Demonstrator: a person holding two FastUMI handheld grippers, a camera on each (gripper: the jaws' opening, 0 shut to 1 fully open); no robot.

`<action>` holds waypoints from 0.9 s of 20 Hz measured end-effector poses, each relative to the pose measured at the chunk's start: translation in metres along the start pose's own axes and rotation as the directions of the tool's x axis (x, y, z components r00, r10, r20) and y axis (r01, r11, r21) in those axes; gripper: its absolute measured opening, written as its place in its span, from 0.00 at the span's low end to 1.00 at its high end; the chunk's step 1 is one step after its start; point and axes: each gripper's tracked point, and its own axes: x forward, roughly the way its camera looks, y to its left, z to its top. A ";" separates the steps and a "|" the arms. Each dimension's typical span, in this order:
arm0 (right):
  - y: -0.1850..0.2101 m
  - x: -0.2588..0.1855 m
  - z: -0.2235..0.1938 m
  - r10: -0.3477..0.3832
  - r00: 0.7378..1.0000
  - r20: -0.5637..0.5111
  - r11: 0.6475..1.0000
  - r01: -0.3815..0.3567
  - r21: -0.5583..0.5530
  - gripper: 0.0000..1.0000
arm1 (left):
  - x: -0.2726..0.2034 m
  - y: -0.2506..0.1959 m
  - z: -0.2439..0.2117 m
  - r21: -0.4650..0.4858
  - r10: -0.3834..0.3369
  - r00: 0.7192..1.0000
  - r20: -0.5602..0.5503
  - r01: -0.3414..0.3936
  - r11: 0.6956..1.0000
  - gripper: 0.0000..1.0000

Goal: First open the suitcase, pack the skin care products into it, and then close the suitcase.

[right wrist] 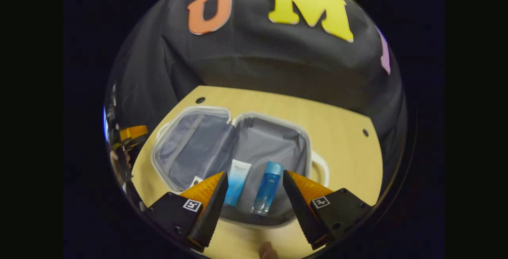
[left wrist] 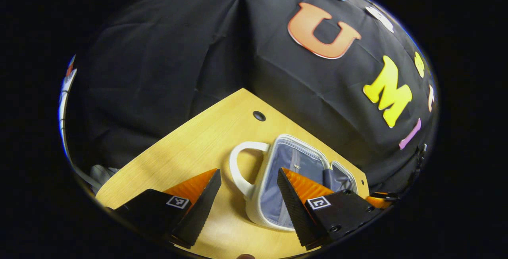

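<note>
Between the right gripper's (right wrist: 254, 195) wide, empty fingers lie a tube (right wrist: 237, 182) and a blue bottle (right wrist: 268, 188), both inside the open suitcase (right wrist: 198, 140) near the table's (right wrist: 341, 128) front edge. The left gripper (left wrist: 248, 195), also wide and empty, hovers by the case's handle (left wrist: 238, 164). Closing could likely pinch the bottle in the rim, since it lies close to the near wall.

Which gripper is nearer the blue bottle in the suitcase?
Right. The right gripper hangs open just over the blue bottle; the left gripper sits by the white case's handle.
</note>
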 end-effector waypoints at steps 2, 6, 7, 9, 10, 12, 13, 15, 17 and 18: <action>-0.006 -0.031 0.017 -0.007 0.995 0.100 0.998 0.013 -0.057 0.82 | 0.015 0.010 0.000 -0.120 -0.027 0.999 -0.032 0.023 0.993 0.92; -0.033 -0.090 0.044 -0.067 0.969 0.236 0.993 0.087 -0.075 0.79 | 0.040 0.006 -0.010 -0.354 -0.168 0.984 -0.057 0.137 0.925 0.91; -0.038 -0.107 0.050 -0.072 0.963 0.260 0.995 0.089 -0.053 0.80 | 0.047 0.006 -0.015 -0.405 -0.193 0.978 -0.078 0.146 0.903 0.77; -0.053 -0.134 0.069 -0.100 0.942 0.320 0.993 0.113 -0.020 0.79 | 0.057 0.006 -0.020 -0.474 -0.220 0.971 -0.089 0.153 0.867 0.78; -0.062 -0.150 0.076 -0.121 0.928 0.351 0.991 0.135 -0.015 0.80 | 0.058 0.005 -0.021 -0.492 -0.226 0.970 -0.084 0.157 0.856 0.74; -0.085 -0.176 0.088 -0.172 0.901 0.398 0.982 0.189 -0.004 0.79 | 0.068 0.013 -0.020 -0.501 -0.178 0.980 -0.083 0.113 0.858 0.51; -0.096 -0.186 0.090 -0.198 0.888 0.415 0.977 0.214 0.007 0.79 | 0.066 0.013 -0.023 -0.499 -0.163 0.981 -0.101 0.092 0.862 0.29; -0.113 -0.208 0.090 -0.244 0.869 0.431 0.968 0.249 0.045 0.79 | 0.061 0.007 -0.019 -0.479 -0.173 0.979 -0.107 0.102 0.872 0.12; -0.126 -0.220 0.086 -0.273 0.855 0.441 0.961 0.267 0.076 0.79 | 0.054 0.000 -0.010 -0.449 -0.175 0.980 -0.092 0.116 0.886 0.08; -0.131 -0.222 0.083 -0.282 0.853 0.439 0.958 0.275 0.081 0.78 | 0.053 -0.003 -0.006 -0.430 -0.162 0.983 -0.089 0.109 0.896 0.07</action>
